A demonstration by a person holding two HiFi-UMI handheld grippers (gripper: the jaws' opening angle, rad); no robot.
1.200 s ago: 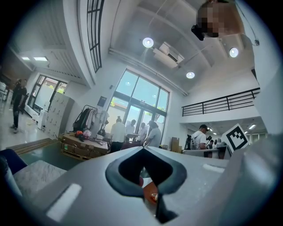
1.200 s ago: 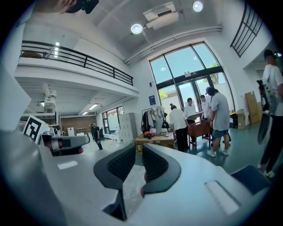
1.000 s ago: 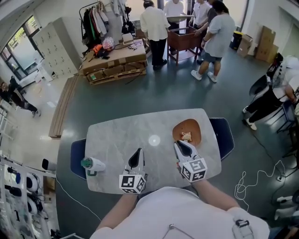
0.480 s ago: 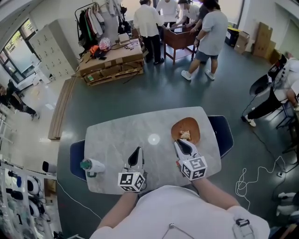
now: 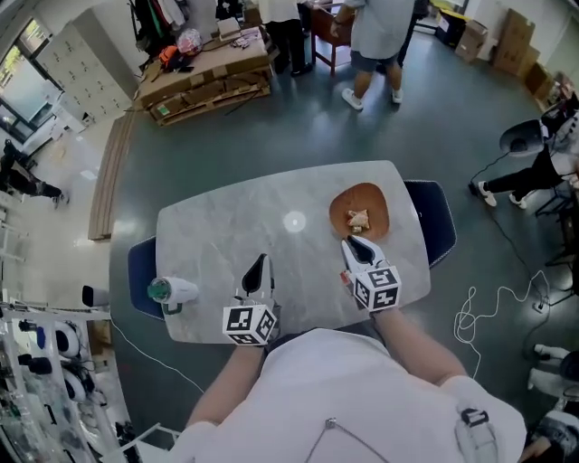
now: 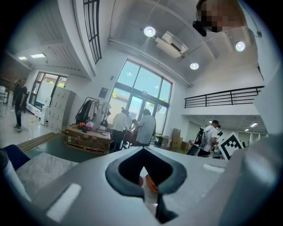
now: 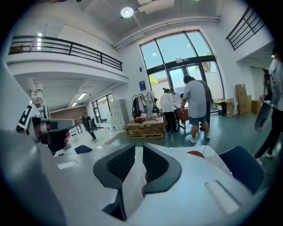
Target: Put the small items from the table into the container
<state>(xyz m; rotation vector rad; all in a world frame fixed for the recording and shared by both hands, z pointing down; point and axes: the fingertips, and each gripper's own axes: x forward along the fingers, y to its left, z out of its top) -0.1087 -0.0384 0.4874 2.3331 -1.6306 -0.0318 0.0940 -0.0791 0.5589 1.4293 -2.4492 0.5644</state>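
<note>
A brown dish [image 5: 359, 211] holding small pale items [image 5: 359, 218] sits on the right half of the marble table [image 5: 226, 235]. My right gripper [image 5: 355, 244] hovers just in front of the dish and points at it. Its jaws stand a narrow gap apart with nothing between them [image 7: 138, 150]. The dish [image 7: 195, 154] shows as an orange sliver past its right jaw. My left gripper [image 5: 260, 266] hangs over the table's near middle, its tips meeting [image 6: 142, 152] with nothing in them. A pale round spot [image 5: 294, 222] lies mid-table; I cannot tell what it is.
A green-and-white object [image 5: 170, 291] lies at the table's near left corner. Blue chairs stand at the left end [image 5: 136, 271] and the right end [image 5: 439, 222]. Several people stand around a wooden cart [image 5: 326, 23] far across the room. A cable [image 5: 484, 303] lies on the floor at right.
The head view has tipped further down, so the table sits higher in frame. Both grippers have sunk toward the table, the right one more, and it now sits slightly back from the dish.
</note>
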